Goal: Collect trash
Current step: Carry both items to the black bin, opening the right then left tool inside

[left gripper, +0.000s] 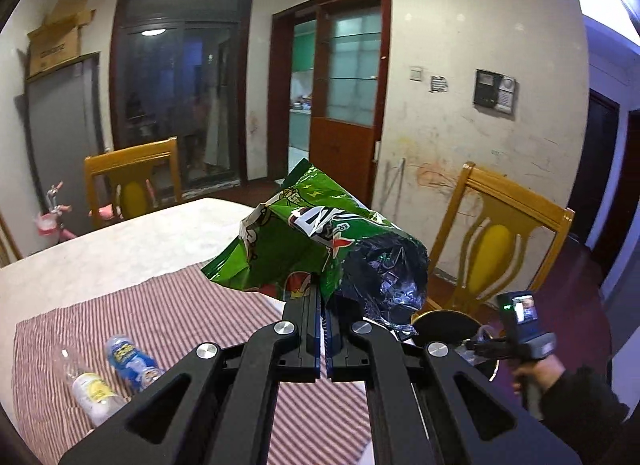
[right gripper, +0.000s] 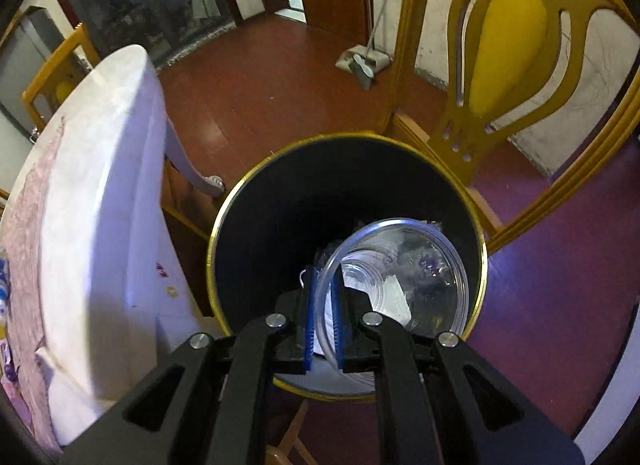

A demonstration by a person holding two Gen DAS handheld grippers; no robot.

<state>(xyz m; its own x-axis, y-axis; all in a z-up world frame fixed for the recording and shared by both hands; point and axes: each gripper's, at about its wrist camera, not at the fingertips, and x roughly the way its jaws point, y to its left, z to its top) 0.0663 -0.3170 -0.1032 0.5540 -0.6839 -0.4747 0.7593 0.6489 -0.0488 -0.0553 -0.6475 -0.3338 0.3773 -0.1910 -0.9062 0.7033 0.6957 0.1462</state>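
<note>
My left gripper [left gripper: 323, 297] is shut on a crumpled green snack bag [left gripper: 316, 241] with a silver lining and holds it up above the table's right end. My right gripper [right gripper: 323, 285] is shut on the rim of a clear plastic cup [right gripper: 396, 273] and holds it over the mouth of a black bin with a gold rim [right gripper: 256, 169]. Crumpled clear trash lies inside the bin. The right gripper also shows in the left wrist view [left gripper: 524, 321], low at the right beside the bin's rim [left gripper: 440, 315].
Two plastic bottles, one white-labelled [left gripper: 94, 389] and one blue-labelled [left gripper: 132, 359], lie on a striped cloth [left gripper: 180, 313] on the white table [left gripper: 120, 241]. Yellow wooden chairs stand behind the table [left gripper: 132, 177] and by the bin [right gripper: 508, 77]. A dustpan [right gripper: 362, 61] lies on the red floor.
</note>
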